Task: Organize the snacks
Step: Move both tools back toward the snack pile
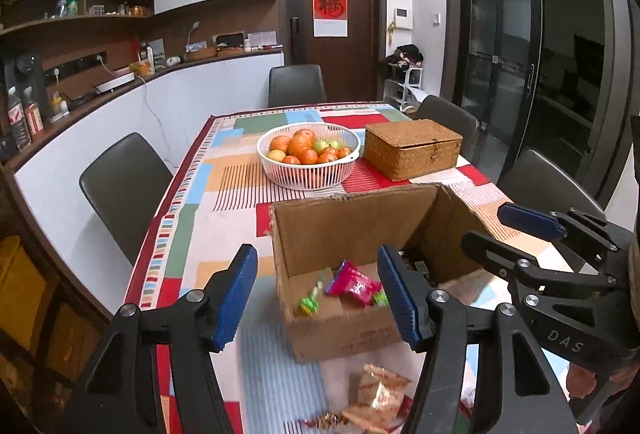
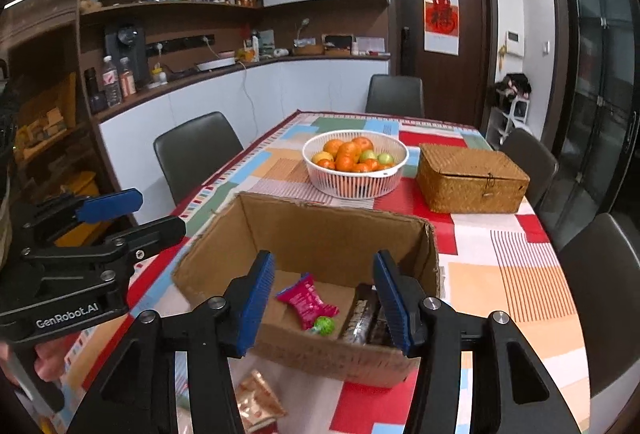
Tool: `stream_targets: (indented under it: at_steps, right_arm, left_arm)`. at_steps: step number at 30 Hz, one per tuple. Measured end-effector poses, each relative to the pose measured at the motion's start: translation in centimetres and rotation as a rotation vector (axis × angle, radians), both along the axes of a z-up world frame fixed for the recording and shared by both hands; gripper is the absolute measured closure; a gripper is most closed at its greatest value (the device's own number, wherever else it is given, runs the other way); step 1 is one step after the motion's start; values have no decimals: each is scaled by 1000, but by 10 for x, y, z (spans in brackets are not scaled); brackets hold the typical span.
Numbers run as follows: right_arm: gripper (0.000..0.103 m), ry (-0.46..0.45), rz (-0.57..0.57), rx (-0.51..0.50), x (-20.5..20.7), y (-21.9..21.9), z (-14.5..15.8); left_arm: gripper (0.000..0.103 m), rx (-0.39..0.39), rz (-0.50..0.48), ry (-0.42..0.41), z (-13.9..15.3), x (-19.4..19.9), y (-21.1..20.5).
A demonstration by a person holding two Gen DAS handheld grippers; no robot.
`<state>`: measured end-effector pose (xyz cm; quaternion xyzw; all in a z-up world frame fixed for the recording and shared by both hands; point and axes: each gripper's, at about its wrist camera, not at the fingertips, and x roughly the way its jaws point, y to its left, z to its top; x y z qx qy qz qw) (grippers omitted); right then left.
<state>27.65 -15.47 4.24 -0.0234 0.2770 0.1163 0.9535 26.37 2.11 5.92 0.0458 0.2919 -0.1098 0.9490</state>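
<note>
An open cardboard box (image 1: 340, 230) (image 2: 320, 230) stands on the table near the front. Inside lie a pink snack packet (image 1: 354, 284) (image 2: 306, 300), green candies (image 1: 310, 304) (image 2: 324, 326) and a dark packet (image 2: 362, 320). A tan and gold snack packet (image 1: 380, 392) (image 2: 256, 396) lies on the cloth in front of the box. My left gripper (image 1: 320, 298) is open and empty, just before the box's left front. My right gripper (image 2: 324, 304) is open and empty, over the box's front edge. Each gripper shows in the other's view, the right (image 1: 532, 234) and the left (image 2: 112, 213).
A white basket of oranges and green fruit (image 1: 308, 155) (image 2: 356, 161) and a closed wicker box (image 1: 412, 147) (image 2: 472, 177) stand behind the cardboard box. Dark chairs (image 1: 124, 189) (image 2: 600, 298) ring the table. More wrapped snacks (image 1: 324, 420) lie at the near edge.
</note>
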Motion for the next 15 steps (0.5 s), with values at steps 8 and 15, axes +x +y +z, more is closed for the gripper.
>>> stream_targets:
  at_steps: [8,15]
  right_arm:
    - [51,-26,26,19,-45,8,1]
    - [51,3,65,21,-74,15,-10]
  left_arm:
    - [39,-2,17,-30,2,-46,9]
    - [39,19,29,-15,-7,-80,14]
